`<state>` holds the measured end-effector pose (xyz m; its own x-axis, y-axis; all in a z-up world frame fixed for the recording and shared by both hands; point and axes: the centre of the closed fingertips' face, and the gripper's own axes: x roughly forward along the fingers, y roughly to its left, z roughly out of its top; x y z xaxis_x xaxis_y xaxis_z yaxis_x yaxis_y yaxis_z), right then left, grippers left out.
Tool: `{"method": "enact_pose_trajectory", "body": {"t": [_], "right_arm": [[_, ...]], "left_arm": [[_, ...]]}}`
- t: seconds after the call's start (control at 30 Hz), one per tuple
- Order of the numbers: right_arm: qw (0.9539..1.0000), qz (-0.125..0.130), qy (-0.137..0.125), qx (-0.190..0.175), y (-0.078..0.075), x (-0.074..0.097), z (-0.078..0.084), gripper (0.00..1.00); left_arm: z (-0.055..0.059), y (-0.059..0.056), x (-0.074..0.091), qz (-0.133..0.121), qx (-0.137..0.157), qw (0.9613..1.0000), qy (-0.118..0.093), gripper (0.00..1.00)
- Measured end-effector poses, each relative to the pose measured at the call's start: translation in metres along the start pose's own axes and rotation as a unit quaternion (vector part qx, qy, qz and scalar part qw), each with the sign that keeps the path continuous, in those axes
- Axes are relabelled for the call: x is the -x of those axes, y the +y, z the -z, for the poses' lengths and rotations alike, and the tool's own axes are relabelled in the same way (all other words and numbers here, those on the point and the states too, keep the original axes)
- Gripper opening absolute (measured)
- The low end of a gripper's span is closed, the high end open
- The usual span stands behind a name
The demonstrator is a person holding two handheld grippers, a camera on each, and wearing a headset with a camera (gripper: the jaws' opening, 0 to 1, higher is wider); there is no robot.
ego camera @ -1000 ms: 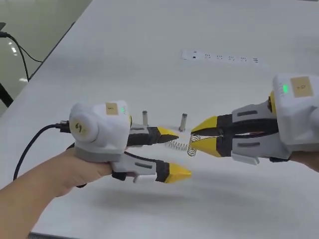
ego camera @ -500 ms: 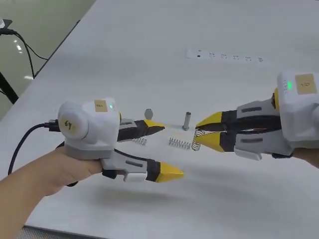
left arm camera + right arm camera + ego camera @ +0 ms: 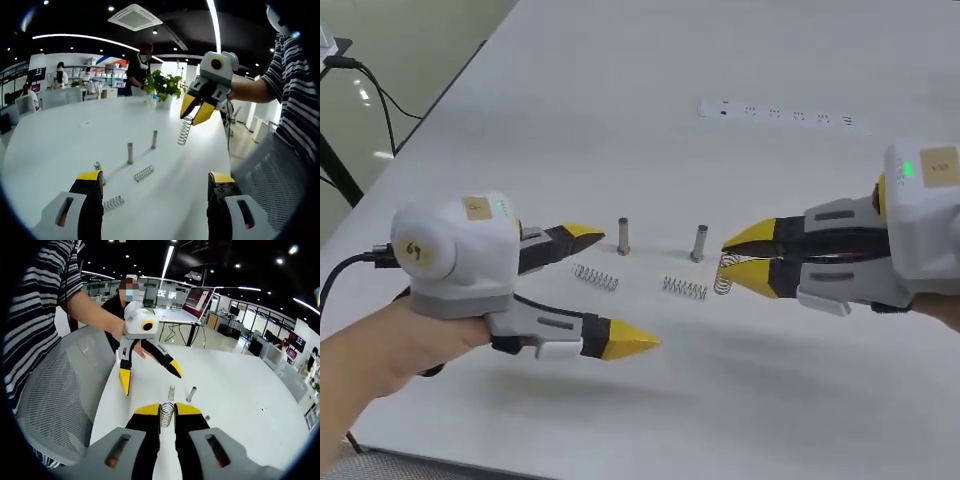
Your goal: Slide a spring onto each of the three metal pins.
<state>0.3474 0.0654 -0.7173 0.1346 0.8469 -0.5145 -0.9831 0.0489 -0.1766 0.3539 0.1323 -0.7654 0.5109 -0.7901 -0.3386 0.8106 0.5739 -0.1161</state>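
I am pinching one spring between the nearly closed fingers of my right gripper, and it is hanging over the white table just beside the right-hand pin. My left gripper is hovering with its fingers spread wide and gripping nothing, close to the left-hand pin. A second spring and a third spring are lying flat on the table just in front of those pins.
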Motion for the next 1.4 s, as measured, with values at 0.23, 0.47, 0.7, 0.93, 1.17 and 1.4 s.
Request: {"method": "enact_pose_trajectory", "body": {"t": [0.23,0.47,0.7,0.93,1.17,1.4], "right_arm": [[1.0,0.006,0.007,0.001,-0.002,0.001,0.005,0.07],[0.9998,0.015,0.013,-0.006,-0.008,0.003,0.013,0.07],[0.9993,0.025,0.021,-0.018,-0.013,0.004,0.026,0.07],[0.9976,0.048,0.032,-0.037,-0.025,0.01,0.044,0.07],[0.9946,0.082,0.04,-0.051,-0.043,0.019,0.057,0.07],[0.9876,0.134,0.033,-0.075,-0.072,0.031,0.063,0.07]], "left_arm": [[0.007,0.009,0.01,-0.016,0.005,0.9998,0.007,0.98],[0.013,0.02,0.023,-0.038,0.014,0.9991,0.01,0.98],[0.013,0.027,0.03,-0.053,0.02,0.9984,0.004,0.98],[0.012,0.029,0.032,-0.058,0.021,0.9981,0.002,0.98],[0.015,0.029,0.034,-0.06,0.025,0.9979,0.002,0.98],[0.015,0.029,0.036,-0.062,0.025,0.9978,0.002,0.98]]}}
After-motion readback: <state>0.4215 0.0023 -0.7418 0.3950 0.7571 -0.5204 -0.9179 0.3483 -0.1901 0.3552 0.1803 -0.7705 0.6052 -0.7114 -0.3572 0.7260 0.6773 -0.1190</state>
